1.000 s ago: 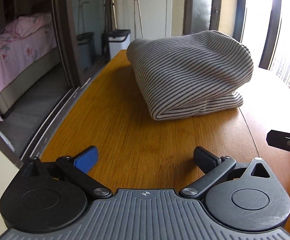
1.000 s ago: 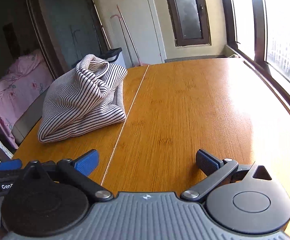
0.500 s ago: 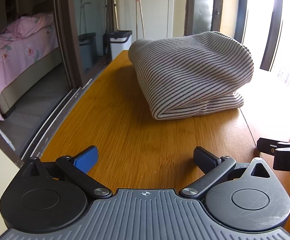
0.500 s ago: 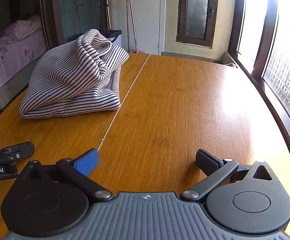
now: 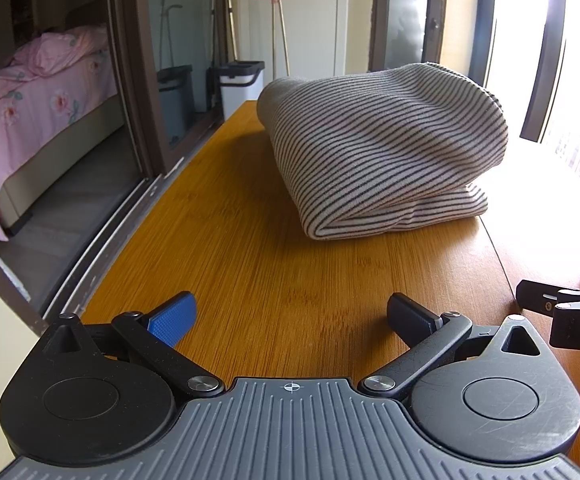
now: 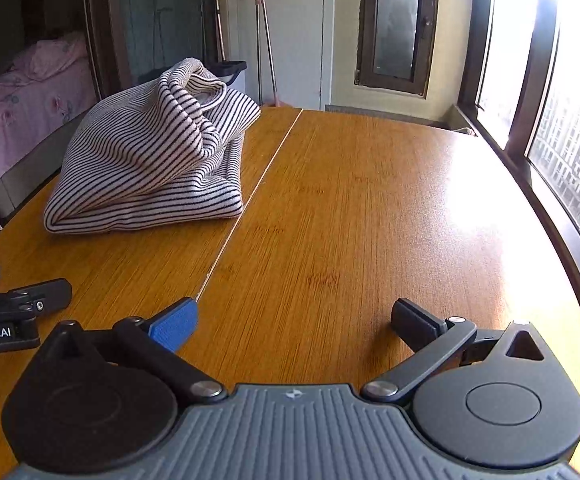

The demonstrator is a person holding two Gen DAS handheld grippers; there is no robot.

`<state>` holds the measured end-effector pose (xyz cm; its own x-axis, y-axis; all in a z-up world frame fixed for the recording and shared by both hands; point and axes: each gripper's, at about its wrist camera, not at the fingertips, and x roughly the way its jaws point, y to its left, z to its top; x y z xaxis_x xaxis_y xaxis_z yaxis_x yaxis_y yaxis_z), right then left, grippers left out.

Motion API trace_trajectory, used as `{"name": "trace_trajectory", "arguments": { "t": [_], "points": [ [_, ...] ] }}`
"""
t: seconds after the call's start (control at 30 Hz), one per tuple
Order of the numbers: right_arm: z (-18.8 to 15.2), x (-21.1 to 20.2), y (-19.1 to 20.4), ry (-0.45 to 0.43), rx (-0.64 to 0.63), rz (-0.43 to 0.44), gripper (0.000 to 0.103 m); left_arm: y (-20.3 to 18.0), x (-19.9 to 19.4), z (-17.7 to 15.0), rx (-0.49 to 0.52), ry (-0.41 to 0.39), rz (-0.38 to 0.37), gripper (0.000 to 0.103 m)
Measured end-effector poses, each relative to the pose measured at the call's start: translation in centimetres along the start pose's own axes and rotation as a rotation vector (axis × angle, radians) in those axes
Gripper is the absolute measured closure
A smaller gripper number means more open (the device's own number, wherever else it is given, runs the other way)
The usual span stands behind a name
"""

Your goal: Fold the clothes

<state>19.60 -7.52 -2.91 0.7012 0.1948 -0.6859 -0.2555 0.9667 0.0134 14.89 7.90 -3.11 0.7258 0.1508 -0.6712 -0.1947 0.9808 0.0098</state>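
Note:
A black-and-white striped garment (image 5: 381,152) lies in a loosely folded bundle on the wooden table (image 5: 250,264), ahead of my left gripper (image 5: 290,316), which stands open and empty well short of it. In the right wrist view the same garment (image 6: 154,164) sits at the far left, its upper layers bunched up. My right gripper (image 6: 293,320) is open over bare table, apart from the cloth. The left gripper's fingers (image 6: 22,300) show at that view's left edge, and the right gripper's fingers (image 5: 561,304) at the left view's right edge.
The table's left edge (image 5: 130,248) runs beside a sliding door track, with a pink bed (image 5: 30,112) beyond. Bins (image 5: 238,80) and mop handles stand past the far end. Windows (image 6: 561,128) line the right side. A seam (image 6: 250,204) splits the tabletop.
Both grippers stayed open. The right wrist view swung and pulled back, so the garment sits farther left and the other gripper shows more. The left view shifted only slightly.

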Motion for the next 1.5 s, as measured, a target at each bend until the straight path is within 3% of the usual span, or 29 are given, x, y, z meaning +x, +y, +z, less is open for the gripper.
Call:
{"name": "trace_trajectory", "arguments": {
  "t": [1.5],
  "points": [
    [0.1, -0.08, -0.14, 0.01, -0.015, 0.014, 0.0, 0.11, -0.06, -0.02, -0.007, 0.001, -0.001, 0.0]
  ]
}}
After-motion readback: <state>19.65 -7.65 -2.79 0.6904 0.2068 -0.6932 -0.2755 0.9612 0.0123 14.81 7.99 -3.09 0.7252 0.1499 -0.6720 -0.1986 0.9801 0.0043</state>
